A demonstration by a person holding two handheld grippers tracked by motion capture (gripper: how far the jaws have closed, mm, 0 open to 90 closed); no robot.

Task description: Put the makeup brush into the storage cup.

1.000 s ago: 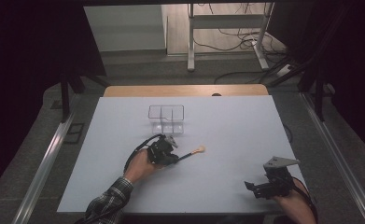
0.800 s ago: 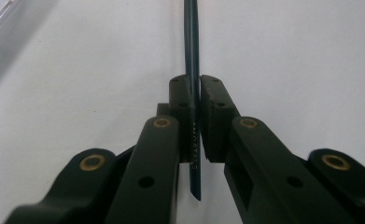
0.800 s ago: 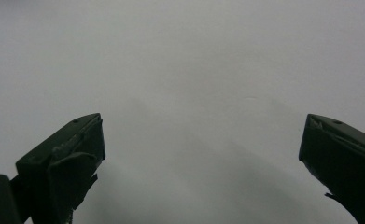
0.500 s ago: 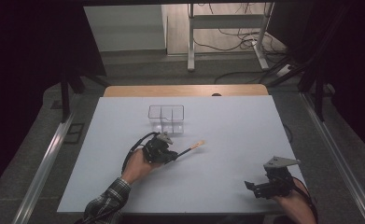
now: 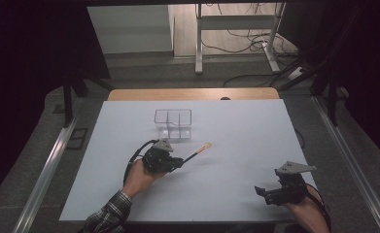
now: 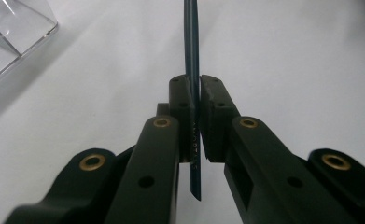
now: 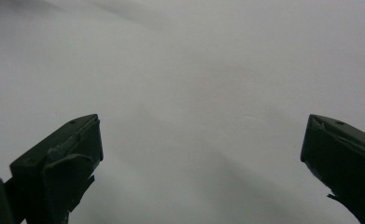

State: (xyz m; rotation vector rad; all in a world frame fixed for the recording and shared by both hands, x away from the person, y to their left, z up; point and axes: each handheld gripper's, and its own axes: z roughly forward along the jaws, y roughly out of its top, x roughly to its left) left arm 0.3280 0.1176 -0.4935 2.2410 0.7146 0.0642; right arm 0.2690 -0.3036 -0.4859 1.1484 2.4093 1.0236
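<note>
We have the stick [image 5: 197, 152] pinched in the left gripper [image 5: 180, 161], the jaws closed flat on its dark shaft, as the left gripper view shows: the shaft [image 6: 192, 56] runs straight out between the pads and a short tail pokes out behind them. Seen from the high view, the stick's pale tip points toward the bench's far right corner, and it sits just near the front of the clear box [image 5: 173, 123], which stands toward the far edge, left of the middle.

We judge the step to be carrying the stick to the box and dropping it into one of its compartments. To do that well we should lift enough for the tip to clear the rim, tilt the stick toward upright over a chosen compartment, and loosen the jaws only once the tip is inside; the walls are clear and easy to misjudge, and a light box may slide if nudged.

The right gripper [image 5: 271, 192] rests near the bench's front right corner, jaws spread wide and holding nothing, over bare surface.

The bench [image 5: 255, 126] is a plain white sheet, with a wooden strip along its far edge. Beyond it we see a grey floor, a white table frame and loose cables; the sides are dark.
</note>
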